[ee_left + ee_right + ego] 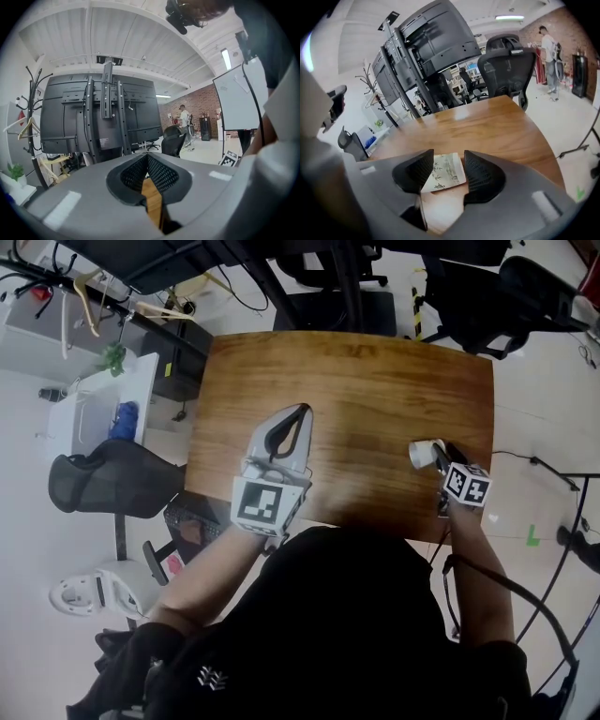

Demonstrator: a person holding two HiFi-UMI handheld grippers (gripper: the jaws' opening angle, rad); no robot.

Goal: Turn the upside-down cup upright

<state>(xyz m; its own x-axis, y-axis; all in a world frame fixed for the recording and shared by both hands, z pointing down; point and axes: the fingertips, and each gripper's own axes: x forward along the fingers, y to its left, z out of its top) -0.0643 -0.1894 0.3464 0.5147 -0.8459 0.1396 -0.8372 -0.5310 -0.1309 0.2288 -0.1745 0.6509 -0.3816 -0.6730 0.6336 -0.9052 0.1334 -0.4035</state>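
A small pale cup point(443, 172) with a green bamboo print rests on the wooden table point(487, 126), between the fingers of my right gripper point(446, 174). That gripper is open: its black pads flank the cup without pressing on it. The cup looks broader at its lower end, and I cannot tell which end is up. In the head view the cup point(425, 454) sits near the table's right front corner, just ahead of the right gripper point(441, 457). My left gripper point(300, 412) hovers over the table's front middle, shut and empty, with its tips touching point(147, 157).
The table's edge point(490, 427) runs close to the right of the cup. Black office chairs point(337, 296) stand beyond the far edge, and another chair point(108, 479) and a white cabinet point(94, 409) stand to the left. Cables point(553, 474) lie on the floor at right.
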